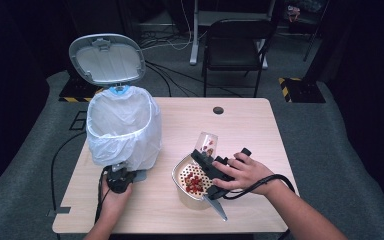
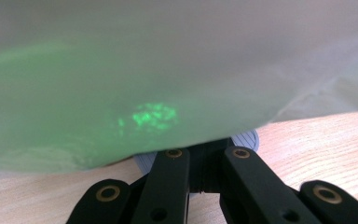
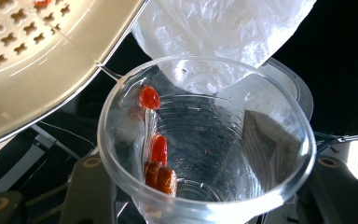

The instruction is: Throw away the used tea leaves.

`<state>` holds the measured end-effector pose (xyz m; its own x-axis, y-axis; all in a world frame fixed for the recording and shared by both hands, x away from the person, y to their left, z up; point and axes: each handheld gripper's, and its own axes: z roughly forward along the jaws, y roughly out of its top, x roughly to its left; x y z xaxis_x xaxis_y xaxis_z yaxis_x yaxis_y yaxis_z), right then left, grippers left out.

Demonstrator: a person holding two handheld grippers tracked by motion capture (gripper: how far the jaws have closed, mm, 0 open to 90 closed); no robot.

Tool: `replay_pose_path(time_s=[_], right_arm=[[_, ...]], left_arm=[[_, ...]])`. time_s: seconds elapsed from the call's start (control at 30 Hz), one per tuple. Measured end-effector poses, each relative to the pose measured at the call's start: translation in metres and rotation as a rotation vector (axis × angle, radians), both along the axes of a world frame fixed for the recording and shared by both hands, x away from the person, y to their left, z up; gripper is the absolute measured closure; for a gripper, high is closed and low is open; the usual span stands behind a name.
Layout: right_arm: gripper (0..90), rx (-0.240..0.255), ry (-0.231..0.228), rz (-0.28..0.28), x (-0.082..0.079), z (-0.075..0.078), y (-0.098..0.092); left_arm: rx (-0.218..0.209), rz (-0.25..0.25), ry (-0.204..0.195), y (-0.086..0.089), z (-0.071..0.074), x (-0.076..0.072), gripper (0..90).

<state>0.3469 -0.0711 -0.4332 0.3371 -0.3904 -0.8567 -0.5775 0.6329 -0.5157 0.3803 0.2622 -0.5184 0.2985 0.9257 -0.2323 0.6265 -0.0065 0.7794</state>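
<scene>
Tipping red pieces (image 3: pixel 159 150) out of a clear plastic cup (image 1: pixel 207 142) into the perforated bowl (image 1: pixel 178 172) on the worktop (image 1: pixel 250 125), right gripper (image 1: pixel 203 161) jaws pinching the cup. Pressing down the bin (image 1: pixel 122 127) pedal (image 2: pixel 244 139) with the left gripper (image 1: pixel 118 178), jaws pressed together. Probably needing next: shaking out the stuck pieces. No readable writing.

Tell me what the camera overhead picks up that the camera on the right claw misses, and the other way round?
From the high view alone: the wooden table, the bin's raised lid, the left claw shut at the bin's foot, and red pieces lying in the strainer.

From the right claw view alone: a look straight into the cup's mouth, with red pieces clinging to its inner wall.

Both share: the clear plastic cup tipped in the right claw and held by it, the perforated strainer, and the white bin bag.
</scene>
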Motion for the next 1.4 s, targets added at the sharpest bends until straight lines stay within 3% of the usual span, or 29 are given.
replay_pose_path(time_s=[0.03,0.07,0.57,0.83,0.93,1.03,1.07,1.1,1.13,1.17,1.23,1.27,1.3,1.33,1.4], right_arm=[[42.3,-0.115,-0.030,-0.028,-0.002,0.005,0.001],[42.3,-0.164,-0.012,-0.022,-0.002,0.006,0.002],[42.2,-0.172,0.017,-0.018,-0.002,0.008,0.005],[41.9,-0.158,0.048,-0.002,-0.003,0.018,0.009],[41.9,-0.082,0.122,-0.031,-0.004,0.018,0.006],[42.0,-0.066,0.211,-0.010,-0.003,0.029,0.010],[42.0,-0.016,0.254,-0.037,-0.003,0.031,0.009],[42.1,0.044,0.269,-0.032,-0.002,0.035,0.009],[42.1,0.071,0.323,-0.039,0.000,0.038,0.010],[42.1,0.106,0.375,-0.048,0.002,0.041,0.009],[42.2,0.215,0.540,-0.066,0.006,0.049,0.008],[42.1,0.228,0.566,-0.060,0.008,0.053,0.008],[42.1,0.274,0.613,-0.055,0.009,0.056,0.007],[42.0,0.297,0.657,-0.046,0.011,0.061,0.006],[41.9,0.370,0.728,-0.038,0.016,0.065,0.003]], left_arm=[[0.000,0.001,-0.001,0.000,0.000,0.000,90.0],[0.000,0.000,0.000,0.000,0.000,0.000,90.0],[-0.002,0.001,0.000,0.000,0.000,0.000,90.0],[-0.004,0.000,0.000,0.000,0.000,0.000,90.0],[-0.002,-0.001,0.001,0.000,0.000,0.000,90.0],[-0.001,-0.001,0.001,0.000,0.000,0.000,90.0],[0.002,-0.002,0.002,0.000,0.000,0.000,90.0],[0.021,0.015,0.000,0.001,0.001,0.000,90.0],[0.062,0.020,-0.011,0.003,0.001,0.000,90.0],[0.024,0.043,0.007,0.000,0.001,-0.001,90.0],[0.036,0.125,-0.019,-0.001,0.000,0.000,90.0],[0.065,0.069,0.016,0.002,0.002,-0.002,90.0],[0.018,0.025,0.008,0.000,0.001,-0.001,90.0],[0.002,-0.003,0.002,0.000,0.000,0.000,90.0],[0.001,-0.003,0.002,0.000,0.000,0.000,90.0]])
